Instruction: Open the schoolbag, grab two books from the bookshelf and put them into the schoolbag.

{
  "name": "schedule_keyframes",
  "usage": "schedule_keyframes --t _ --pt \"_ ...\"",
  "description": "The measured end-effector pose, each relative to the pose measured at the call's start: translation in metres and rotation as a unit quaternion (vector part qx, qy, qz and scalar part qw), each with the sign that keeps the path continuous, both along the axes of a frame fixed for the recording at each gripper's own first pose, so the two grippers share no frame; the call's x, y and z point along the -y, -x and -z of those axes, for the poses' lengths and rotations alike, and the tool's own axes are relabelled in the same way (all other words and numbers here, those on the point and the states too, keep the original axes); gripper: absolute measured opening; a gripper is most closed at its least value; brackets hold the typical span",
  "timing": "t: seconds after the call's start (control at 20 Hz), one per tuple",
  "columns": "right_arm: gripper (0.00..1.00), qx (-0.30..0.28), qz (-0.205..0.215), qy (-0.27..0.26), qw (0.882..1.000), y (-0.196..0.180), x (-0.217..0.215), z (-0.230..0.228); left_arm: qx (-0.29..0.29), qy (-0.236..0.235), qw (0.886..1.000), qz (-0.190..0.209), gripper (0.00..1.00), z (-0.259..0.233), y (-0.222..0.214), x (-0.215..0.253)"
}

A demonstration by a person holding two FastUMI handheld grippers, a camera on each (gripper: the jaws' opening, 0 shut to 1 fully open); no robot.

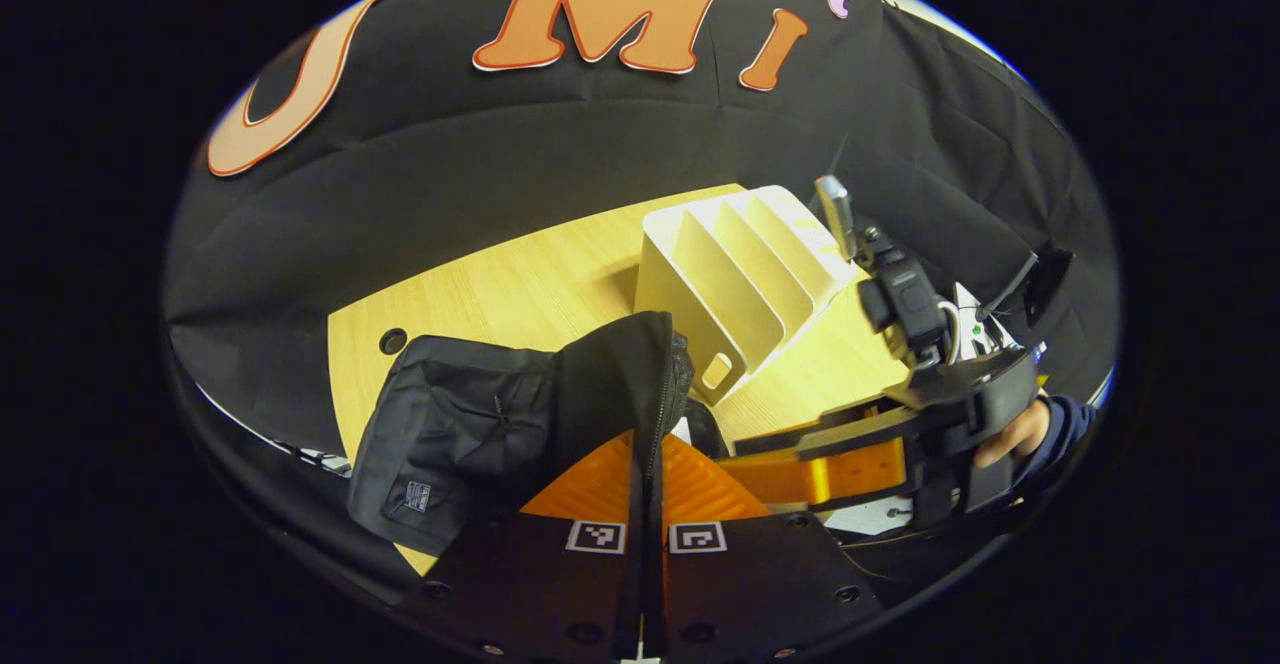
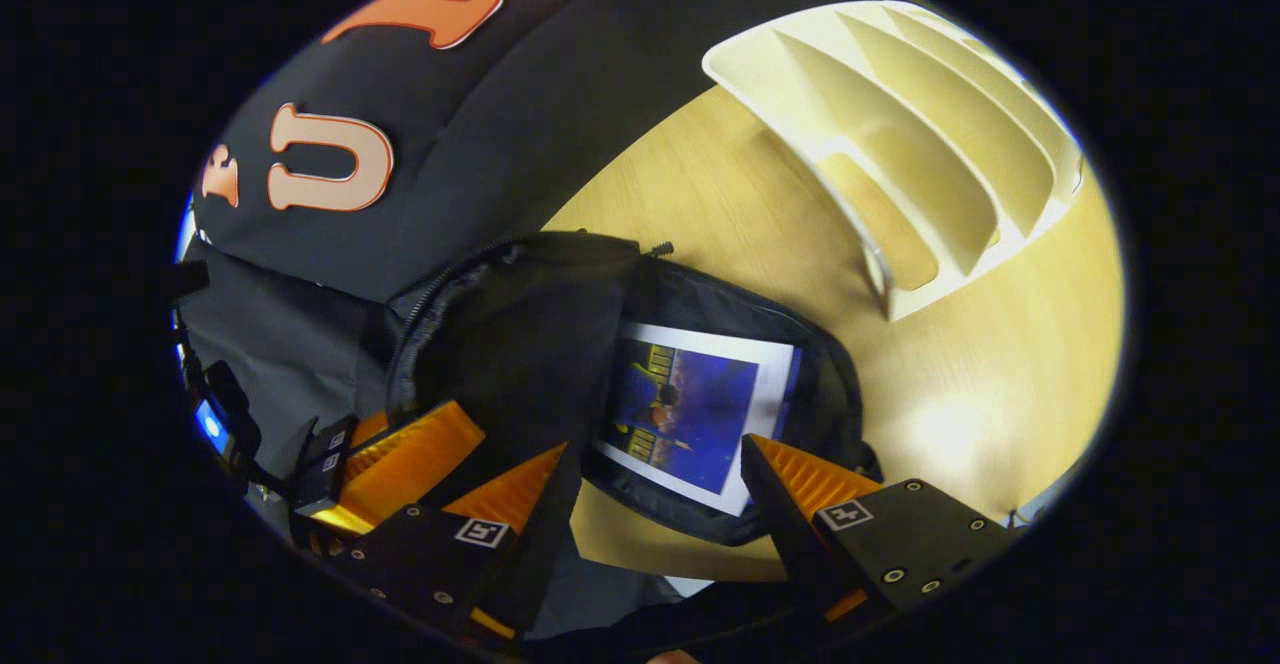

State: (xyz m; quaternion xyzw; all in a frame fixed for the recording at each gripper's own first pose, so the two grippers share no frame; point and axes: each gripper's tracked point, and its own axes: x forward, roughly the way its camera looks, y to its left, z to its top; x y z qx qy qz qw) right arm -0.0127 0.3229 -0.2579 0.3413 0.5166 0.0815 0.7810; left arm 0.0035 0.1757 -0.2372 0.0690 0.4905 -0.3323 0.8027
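Holding the schoolbag (image 1: 470, 424) flap pinched in my left gripper (image 1: 645, 504) on the tabletop (image 2: 740, 214), I judge one book (image 2: 700, 414) stowed, bookshelf (image 2: 900, 144) slots bare; my right gripper (image 2: 655, 489), jaws apart, needs another.

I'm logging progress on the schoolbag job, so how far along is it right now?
Done: the schoolbag is unzipped and a book lies inside it. In hand: the left tongs are shut on the bag's flap, holding it open, while the right tongs stand open over the book. The bookshelf slots look empty. I cannot tell whether a second book is underneath.
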Motion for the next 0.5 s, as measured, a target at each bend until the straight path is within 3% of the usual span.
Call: schedule_keyframes --t 0.25,0.3,0.4,0.5 --pt "0.97 0.042 0.014 0.046 0.998 0.004 0.046 -0.039 -0.004 0.002 1.000 -0.006 0.05 0.012 0.012 0.006" --pt "0.97 0.052 0.017 0.051 0.997 0.003 0.057 -0.047 -0.005 -0.001 1.000 -0.005 0.12 0.013 0.016 0.009" --pt "0.98 0.073 0.021 0.054 0.996 -0.001 0.075 -0.061 -0.005 -0.003 1.000 -0.008 0.12 0.014 0.024 0.020" --pt "0.97 0.091 0.023 0.058 0.994 -0.006 0.097 -0.070 -0.003 -0.008 1.000 -0.014 0.20 0.013 0.030 0.032"
